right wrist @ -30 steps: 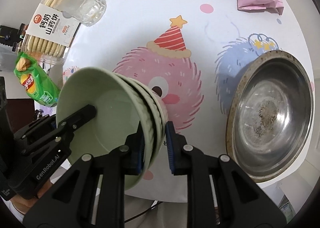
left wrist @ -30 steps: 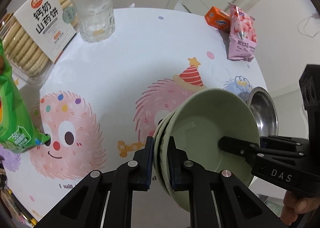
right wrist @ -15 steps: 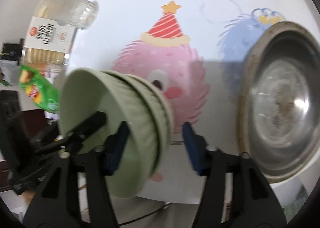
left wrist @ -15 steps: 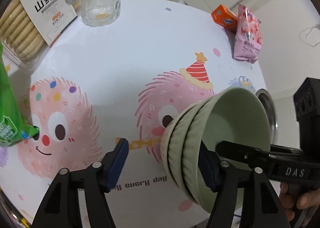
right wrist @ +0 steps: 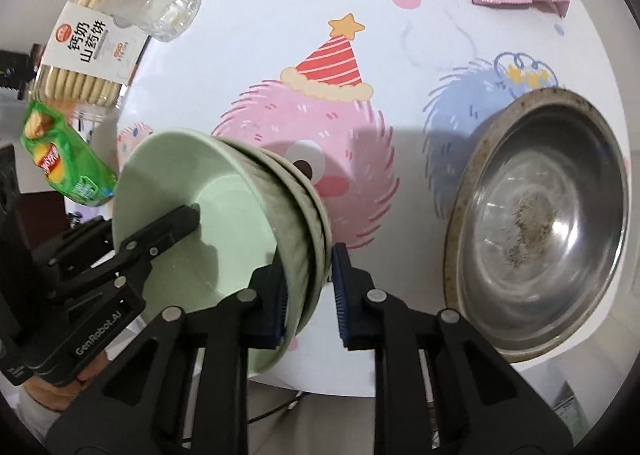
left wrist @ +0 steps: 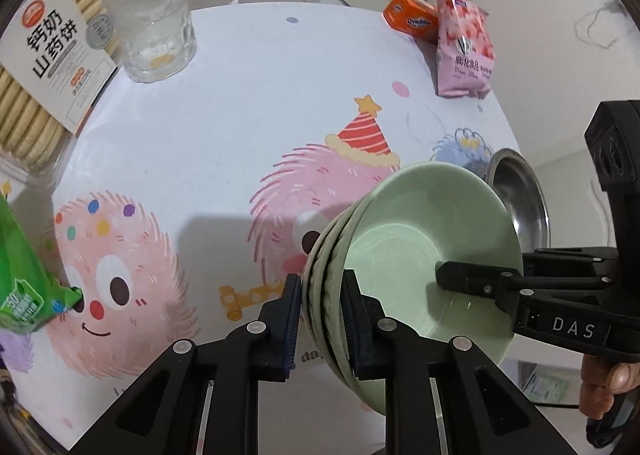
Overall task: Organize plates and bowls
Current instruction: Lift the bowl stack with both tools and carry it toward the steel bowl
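We held the tilted stack of green bowls [left wrist: 420,255] above the table [left wrist: 240,115], beside the steel basin [right wrist: 540,223], our left gripper [left wrist: 320,319] and right gripper [right wrist: 310,291] each closing on its rim from opposite sides.

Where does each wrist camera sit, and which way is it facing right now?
Left wrist: on the left gripper, looking steeply down at the table; its closing jaws straddle the green bowls' rim; the right gripper and a hand show at right.
Right wrist: on the right gripper, also facing down; its closing jaws hold the stack's opposite rim; the left gripper shows at left.
Shared: bowls, steel basin, glass, biscuit box, pink packet.
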